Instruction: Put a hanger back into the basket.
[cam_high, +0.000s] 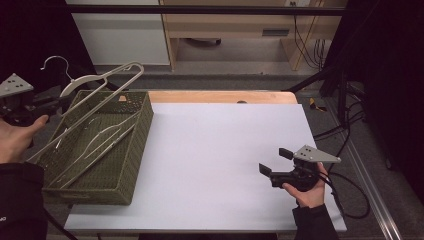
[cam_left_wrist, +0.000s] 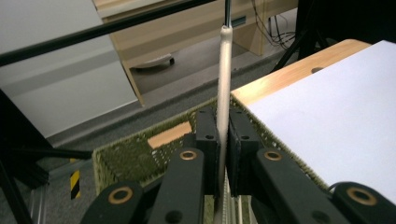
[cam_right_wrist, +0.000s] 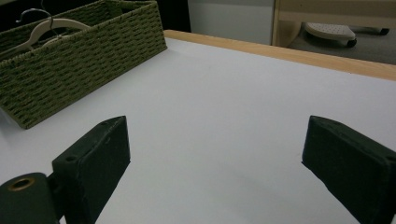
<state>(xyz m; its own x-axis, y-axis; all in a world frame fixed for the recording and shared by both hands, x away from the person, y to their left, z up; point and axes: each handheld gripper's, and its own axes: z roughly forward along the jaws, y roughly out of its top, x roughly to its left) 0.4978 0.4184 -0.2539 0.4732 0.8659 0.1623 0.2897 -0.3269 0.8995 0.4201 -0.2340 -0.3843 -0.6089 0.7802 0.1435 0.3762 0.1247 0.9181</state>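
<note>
High view: one green woven basket (cam_high: 131, 165) sits on the left end of the bench (cam_high: 220, 165), which is covered by a white sheet with a wooden edge showing at the far side. Inside the basket lie at least two pale hangers (cam_high: 102, 140); exact count unclear. One more cream hanger (cam_high: 95, 102) is lifted above the basket's far left corner, tilted, its metal hook over the floor beyond the basket. Left gripper (cam_high: 55, 103) sits just left of the basket, clamped on that hanger. Right gripper (cam_high: 276, 161) is well right of the basket, low over the white sheet, nothing in it. Behind the bench: grey floor, white cabinet, wooden desk, cables at right.

Left gripper view: fingers (cam_left_wrist: 207, 135) clenched on the cream hanger (cam_left_wrist: 224, 79), which runs upright between them. Basket rim (cam_left_wrist: 135, 154) lies directly below, white sheet to the right of it.

Right gripper view: fingers (cam_right_wrist: 98, 154) released, wide apart, bare white sheet between them. Basket (cam_right_wrist: 84, 60) at far left, one hanger (cam_right_wrist: 49, 25) showing above its rim.
</note>
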